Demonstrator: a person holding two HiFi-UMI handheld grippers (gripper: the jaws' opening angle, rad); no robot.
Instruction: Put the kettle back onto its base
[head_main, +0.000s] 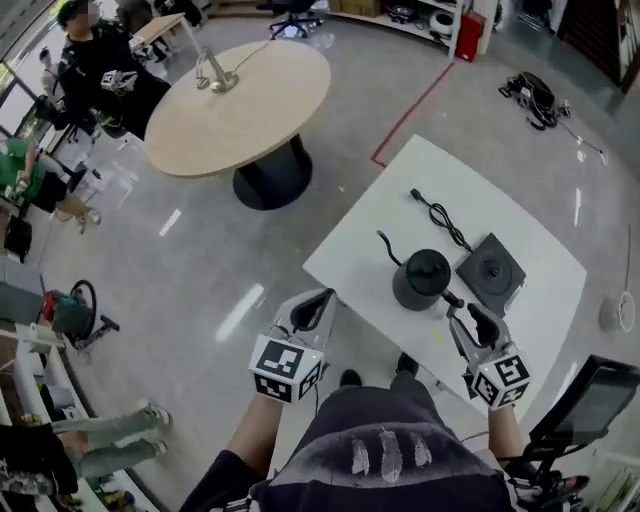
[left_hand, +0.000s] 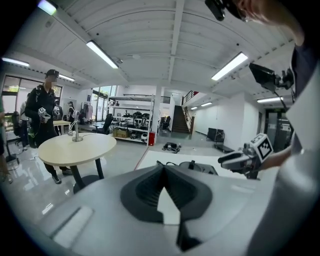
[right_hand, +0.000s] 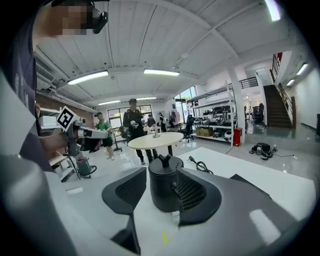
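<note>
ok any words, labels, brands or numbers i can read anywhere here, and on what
None can be read in any view.
left tool and right tool: only black-and-white square marker patterns, no letters
kettle and base: no legible print
yellow mark on the table: too small to tell

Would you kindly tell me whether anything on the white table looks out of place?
The kettle stands upright on the table, beside its base rather than on it, which is odd for an electric kettle. The cord trails loose across the table, plug end free. Nothing looks spilled or damaged.
</note>
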